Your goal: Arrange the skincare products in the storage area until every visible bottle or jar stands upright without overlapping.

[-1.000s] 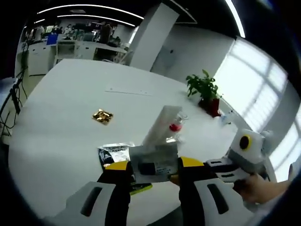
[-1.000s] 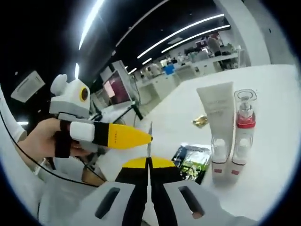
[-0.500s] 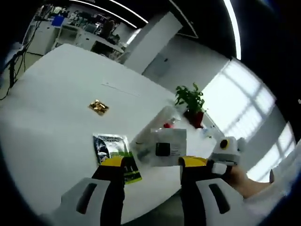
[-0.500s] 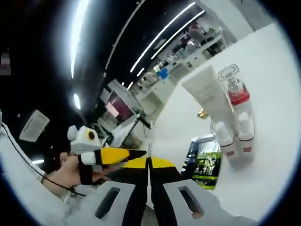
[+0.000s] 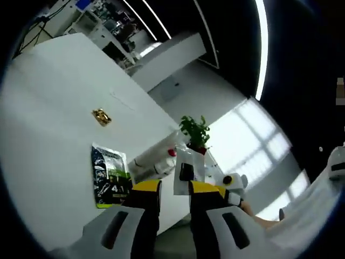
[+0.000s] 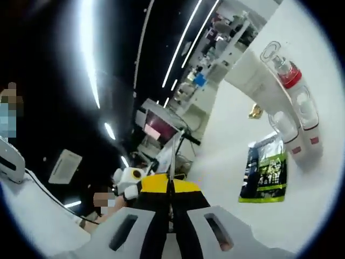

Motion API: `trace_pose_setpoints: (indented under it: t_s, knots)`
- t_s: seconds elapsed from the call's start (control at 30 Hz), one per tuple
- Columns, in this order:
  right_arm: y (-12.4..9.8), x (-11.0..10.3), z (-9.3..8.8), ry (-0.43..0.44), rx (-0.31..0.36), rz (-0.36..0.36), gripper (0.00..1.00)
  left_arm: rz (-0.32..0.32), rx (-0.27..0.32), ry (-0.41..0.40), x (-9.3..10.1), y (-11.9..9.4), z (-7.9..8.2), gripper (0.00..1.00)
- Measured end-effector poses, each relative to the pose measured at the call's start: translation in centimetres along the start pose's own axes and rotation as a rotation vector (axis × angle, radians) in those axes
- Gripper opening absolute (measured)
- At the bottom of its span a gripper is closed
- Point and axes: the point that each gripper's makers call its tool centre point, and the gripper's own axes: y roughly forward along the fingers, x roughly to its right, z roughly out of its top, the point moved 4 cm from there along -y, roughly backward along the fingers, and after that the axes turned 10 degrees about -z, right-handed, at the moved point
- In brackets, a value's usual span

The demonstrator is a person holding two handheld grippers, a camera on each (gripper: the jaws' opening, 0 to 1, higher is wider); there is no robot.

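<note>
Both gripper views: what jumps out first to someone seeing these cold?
In the right gripper view, a white tube and a clear red-collared pump bottle stand together on the white table, with a green-and-black sachet lying flat beside them. The right gripper is shut on a thin clear plastic packet. In the left gripper view that packet hangs just ahead of the left gripper, and a small gold wrapper lies farther off.

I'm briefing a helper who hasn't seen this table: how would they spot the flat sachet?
Start at the white table. Near its front edge, beside the white tube and red-collared bottle, lies the sachet. It is the flat dark packet with a bright green lower part, unlike the small gold wrapper farther back.
</note>
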Motion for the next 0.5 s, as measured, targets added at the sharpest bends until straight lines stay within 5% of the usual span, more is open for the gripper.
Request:
trace_pose_setpoints:
  t_s: [0.17, 0.5]
  knots:
    - [0.1, 0.3, -0.3, 0.017, -0.009, -0.011, 0.01, -0.011, -0.006, -0.032, 0.1, 0.0, -0.6, 0.01]
    - [0.6, 1.1, -0.9, 0.056, -0.016, -0.072, 0.01, 0.091, 0.022, -0.037, -0.9, -0.4, -0.6, 0.0]
